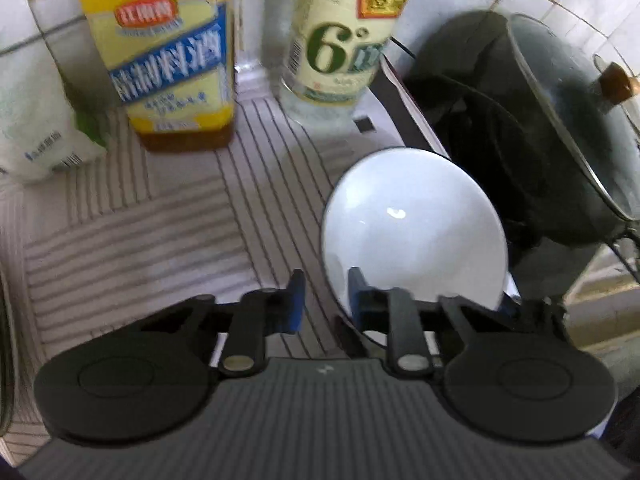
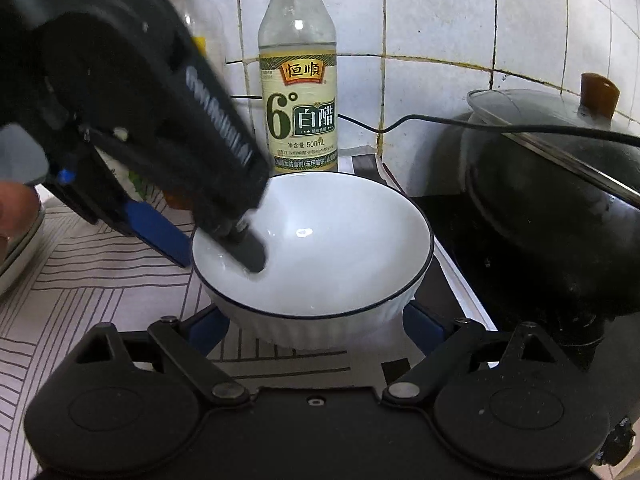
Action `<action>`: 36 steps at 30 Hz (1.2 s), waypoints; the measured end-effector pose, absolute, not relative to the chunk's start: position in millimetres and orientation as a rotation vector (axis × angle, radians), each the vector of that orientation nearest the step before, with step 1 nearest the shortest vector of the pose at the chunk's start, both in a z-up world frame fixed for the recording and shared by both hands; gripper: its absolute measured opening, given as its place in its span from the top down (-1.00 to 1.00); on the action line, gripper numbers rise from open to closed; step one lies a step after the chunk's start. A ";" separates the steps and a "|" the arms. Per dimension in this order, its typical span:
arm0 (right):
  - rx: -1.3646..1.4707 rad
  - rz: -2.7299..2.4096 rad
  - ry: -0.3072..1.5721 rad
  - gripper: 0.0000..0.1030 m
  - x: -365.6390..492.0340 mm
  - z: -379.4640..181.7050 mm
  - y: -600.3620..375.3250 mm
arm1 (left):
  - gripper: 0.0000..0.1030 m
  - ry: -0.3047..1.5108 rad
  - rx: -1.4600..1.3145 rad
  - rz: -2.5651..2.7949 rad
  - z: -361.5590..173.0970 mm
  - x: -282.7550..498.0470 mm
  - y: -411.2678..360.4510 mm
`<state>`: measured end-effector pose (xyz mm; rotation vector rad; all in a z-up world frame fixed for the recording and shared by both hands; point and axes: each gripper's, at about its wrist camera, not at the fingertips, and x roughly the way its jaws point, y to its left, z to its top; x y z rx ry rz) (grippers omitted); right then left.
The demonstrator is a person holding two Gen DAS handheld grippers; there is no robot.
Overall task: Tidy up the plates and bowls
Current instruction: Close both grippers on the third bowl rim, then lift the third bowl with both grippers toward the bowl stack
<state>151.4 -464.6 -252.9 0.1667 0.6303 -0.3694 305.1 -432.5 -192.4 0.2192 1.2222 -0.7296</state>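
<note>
Only right-wrist view shows bowl's (image 2: 320,248) ribbed outside.

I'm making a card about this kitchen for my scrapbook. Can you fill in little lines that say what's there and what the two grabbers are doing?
place: striped mat by a tiled wall
bowl: white bowl, dark rim, upright on the mat
left gripper: clamped on the bowl's rim, one finger inside, one outside
right gripper: open wide, a finger on each side of the bowl, not clearly pressing
behind bowl: vinegar bottle
beside it: yellow-label bottle
right side: black wok with glass lid
</note>
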 end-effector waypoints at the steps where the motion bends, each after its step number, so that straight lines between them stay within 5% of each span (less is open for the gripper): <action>1: 0.160 -0.367 0.637 -0.86 152.8 -251.7 -464.3 | 0.73 1.223 0.222 -0.722 -190.8 303.3 -432.8; 19: 0.198 -0.307 0.650 -0.88 141.9 -242.0 -446.4 | 0.73 1.217 0.308 -0.644 -175.4 277.8 -410.8; 36: 0.140 -0.083 0.584 -0.88 107.4 -190.5 -369.4 | 0.73 1.141 0.150 -0.479 -106.7 225.0 -294.6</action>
